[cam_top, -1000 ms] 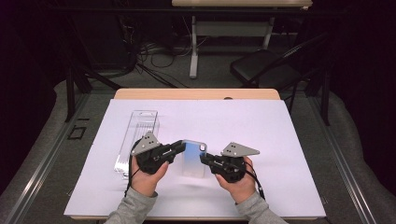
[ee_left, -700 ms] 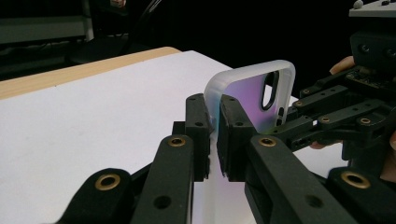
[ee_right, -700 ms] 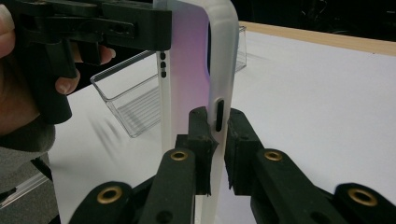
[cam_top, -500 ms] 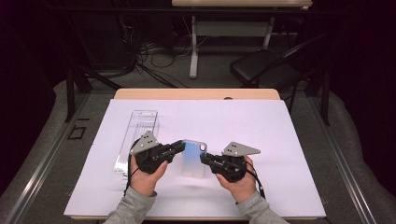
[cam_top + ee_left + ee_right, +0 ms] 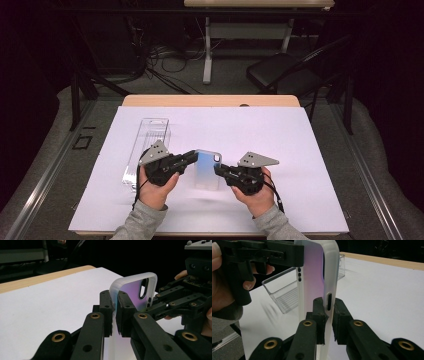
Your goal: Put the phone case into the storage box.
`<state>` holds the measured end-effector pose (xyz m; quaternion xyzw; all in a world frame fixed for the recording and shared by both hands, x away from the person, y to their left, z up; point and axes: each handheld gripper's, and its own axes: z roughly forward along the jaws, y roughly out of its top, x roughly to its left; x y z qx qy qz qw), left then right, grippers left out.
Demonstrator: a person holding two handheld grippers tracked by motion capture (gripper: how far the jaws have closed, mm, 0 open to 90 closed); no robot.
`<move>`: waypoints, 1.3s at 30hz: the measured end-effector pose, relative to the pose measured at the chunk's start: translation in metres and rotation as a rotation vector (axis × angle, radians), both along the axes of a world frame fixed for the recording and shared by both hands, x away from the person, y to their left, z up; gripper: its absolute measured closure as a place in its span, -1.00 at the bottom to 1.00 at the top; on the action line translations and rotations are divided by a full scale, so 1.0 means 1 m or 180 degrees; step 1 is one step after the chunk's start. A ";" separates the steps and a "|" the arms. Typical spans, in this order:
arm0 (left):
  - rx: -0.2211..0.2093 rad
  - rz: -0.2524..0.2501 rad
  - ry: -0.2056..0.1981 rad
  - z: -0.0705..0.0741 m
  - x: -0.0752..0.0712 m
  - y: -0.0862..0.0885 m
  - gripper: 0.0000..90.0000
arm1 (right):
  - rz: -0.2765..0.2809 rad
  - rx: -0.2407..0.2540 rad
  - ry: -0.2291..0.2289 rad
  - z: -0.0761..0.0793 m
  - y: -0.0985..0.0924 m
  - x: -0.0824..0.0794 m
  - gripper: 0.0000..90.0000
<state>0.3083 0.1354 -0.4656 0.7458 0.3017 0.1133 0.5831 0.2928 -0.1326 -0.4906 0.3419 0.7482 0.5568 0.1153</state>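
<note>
White paper covers the tabletop (image 5: 310, 150) where the left gripper (image 5: 191, 156) and right gripper (image 5: 218, 170) stay clamped on the unmoved phone case (image 5: 206, 172).

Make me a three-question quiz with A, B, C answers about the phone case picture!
1. Where is the clear plastic box?
A. Beside the left tool
B. On the chair
C. Under the phone case

2. How many tools grip the phone case?
A. None
B. One
C. Two

3. How is the phone case held?
A. Lying flat on the table
B. Lifted, pinched by its edges
C. Inside the box

Answers: 1 A, it lies on the white sheet next to the left tool. 2 C, the left tool and the right tool each clamp an edge. 3 B, the gripper views show it raised off the sheet.
</note>
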 end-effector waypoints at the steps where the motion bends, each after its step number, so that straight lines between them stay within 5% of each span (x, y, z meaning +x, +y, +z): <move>1: 0.0000 0.0000 0.0000 0.000 0.000 0.000 0.88 | 0.0000 0.0000 0.0000 0.000 0.000 0.000 0.82; 21: -0.0064 -0.0014 0.0017 -0.001 0.001 0.001 0.89 | 0.0007 0.0034 -0.0015 0.000 0.001 0.000 0.79; 39: -0.0138 0.0129 0.0029 -0.002 0.005 0.012 0.89 | -0.0004 0.0009 -0.0180 0.001 0.002 0.000 0.40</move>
